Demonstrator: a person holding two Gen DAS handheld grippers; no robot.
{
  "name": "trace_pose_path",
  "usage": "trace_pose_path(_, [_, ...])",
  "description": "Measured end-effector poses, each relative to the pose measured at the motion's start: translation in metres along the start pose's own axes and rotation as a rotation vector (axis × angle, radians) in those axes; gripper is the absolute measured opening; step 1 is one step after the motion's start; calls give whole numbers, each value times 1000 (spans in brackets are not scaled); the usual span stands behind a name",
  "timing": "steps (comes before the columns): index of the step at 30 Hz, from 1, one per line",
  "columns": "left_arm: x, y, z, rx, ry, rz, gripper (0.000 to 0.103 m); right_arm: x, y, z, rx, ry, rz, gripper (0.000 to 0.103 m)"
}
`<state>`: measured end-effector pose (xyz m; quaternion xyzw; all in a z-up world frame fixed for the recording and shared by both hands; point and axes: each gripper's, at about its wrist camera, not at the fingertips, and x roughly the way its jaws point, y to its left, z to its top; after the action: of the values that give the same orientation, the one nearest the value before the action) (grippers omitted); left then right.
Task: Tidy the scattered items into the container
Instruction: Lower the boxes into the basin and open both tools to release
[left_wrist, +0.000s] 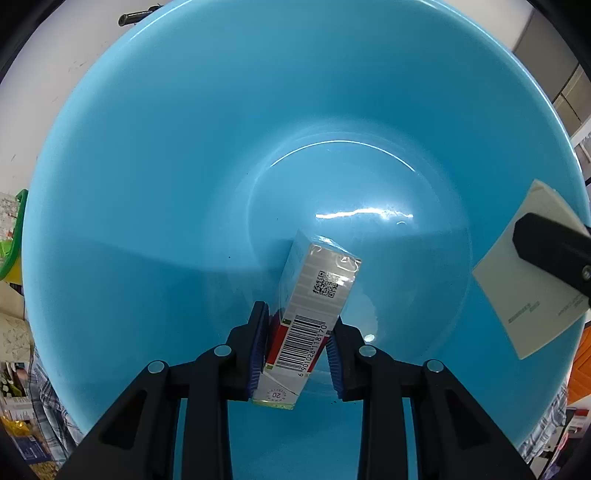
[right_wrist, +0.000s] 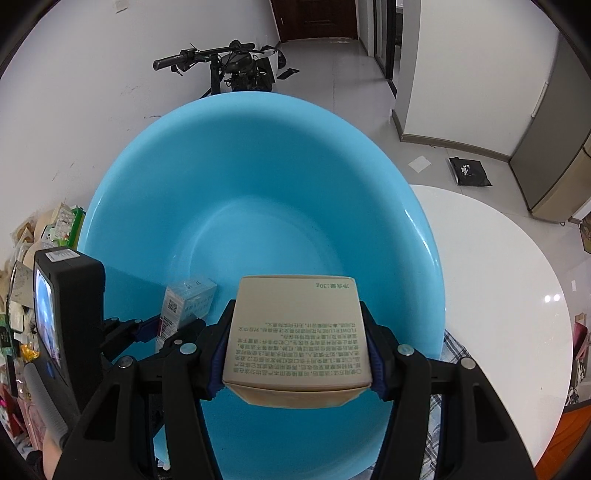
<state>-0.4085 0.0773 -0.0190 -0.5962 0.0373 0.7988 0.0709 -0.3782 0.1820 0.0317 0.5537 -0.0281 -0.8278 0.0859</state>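
Here, both grippers hang over a large light-blue plastic basin (left_wrist: 184, 166), each with a box between its pads. Left gripper (left_wrist: 297, 341): jaws pinching a slim cellophane-wrapped carton (left_wrist: 314, 314), red and silver with a barcode and QR code on the upward face; blue pads press its lower half from either side, the carton tilted so its far end leans right of the jaws' midline. That far end reaches down to the edge of the basin's flat bottom; contact with the bottom cannot be told. Right gripper (right_wrist: 297, 356): jaws part-spread around a wider beige box (right_wrist: 299, 328) printed with green text, pads pressing both flanks, the box sticking out ahead of the fingertips and held above the basin's near-side interior. In the left wrist view the beige box shows at the far right, a black finger lying across it. In the right wrist view the left gripper sits just left of the right jaws, lower in the basin, the carton poking forward from it. A white round table (right_wrist: 498, 295) lies right of the jaws, beside the basin; a bicycle (right_wrist: 229, 70) stands beyond the rim against the wall. Clutter of small packages (right_wrist: 55, 229) is left of the basin.
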Motion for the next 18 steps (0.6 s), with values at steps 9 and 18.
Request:
trace_pose_path(9, [-11,-1,-6,-4,-25,4,59,4,4,0,-3,6,4,57])
trace_pose_path(18, [-53,17,-20,-5,-67,0,59,18,19,-2,-25,16,-18,58])
